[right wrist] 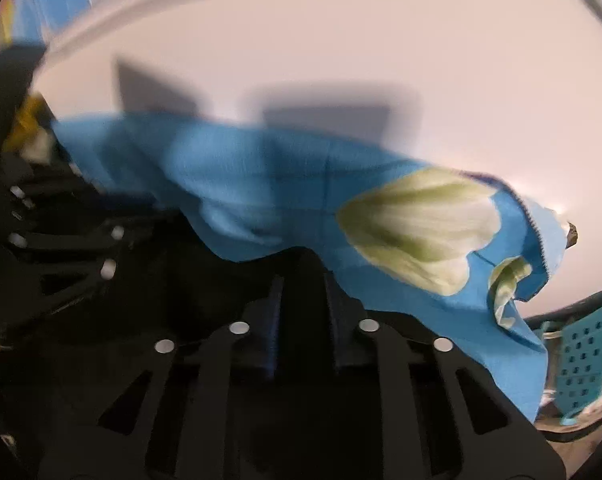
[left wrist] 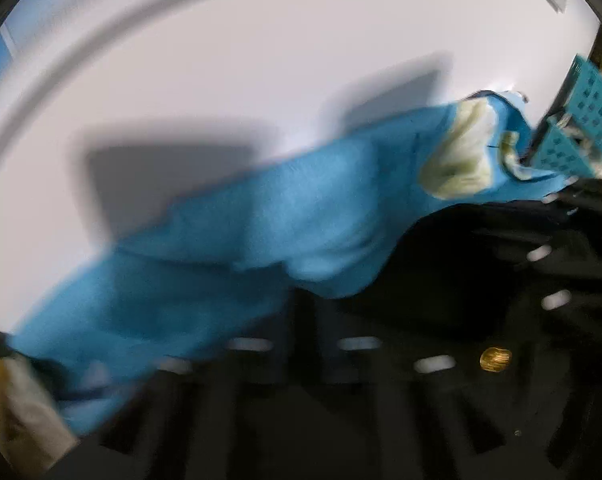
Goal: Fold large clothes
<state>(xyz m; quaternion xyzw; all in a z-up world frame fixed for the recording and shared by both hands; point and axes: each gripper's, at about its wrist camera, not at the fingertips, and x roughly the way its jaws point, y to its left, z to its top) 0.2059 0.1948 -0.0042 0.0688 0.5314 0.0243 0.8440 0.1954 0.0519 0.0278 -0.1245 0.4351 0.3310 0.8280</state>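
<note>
**foldfan:** Right black two-finger gripper (right wrist: 301,276) had its jaws pinched narrow on the edge of the blue cotton cloth with the pale green-white flower print (right wrist: 261,184). The cloth hung lifted above the white table (right wrist: 341,48), stretched across toward the left black gripper (left wrist: 261,320), with a slack belly in the middle. My take: to do this step well you'd keep both corners level and the span taut, then lay it down flat before creasing, or that sag turns into a wrinkle.

**umi_lurker:** Agreed on the right one. The left was pure motion blur though. The cloth draped over its fingers and hid the tips, so I couldn't tell if it was clamped or gaping. Looked like it was carrying the cloth, but that's a guess.

**foldfan:** Yeah, and the cloth's lower hem was cut off behind the gripper bodies. The teal perforated plastic basket (right wrist: 585,356) at the edge was only partly in view, contents unreadable.
</note>
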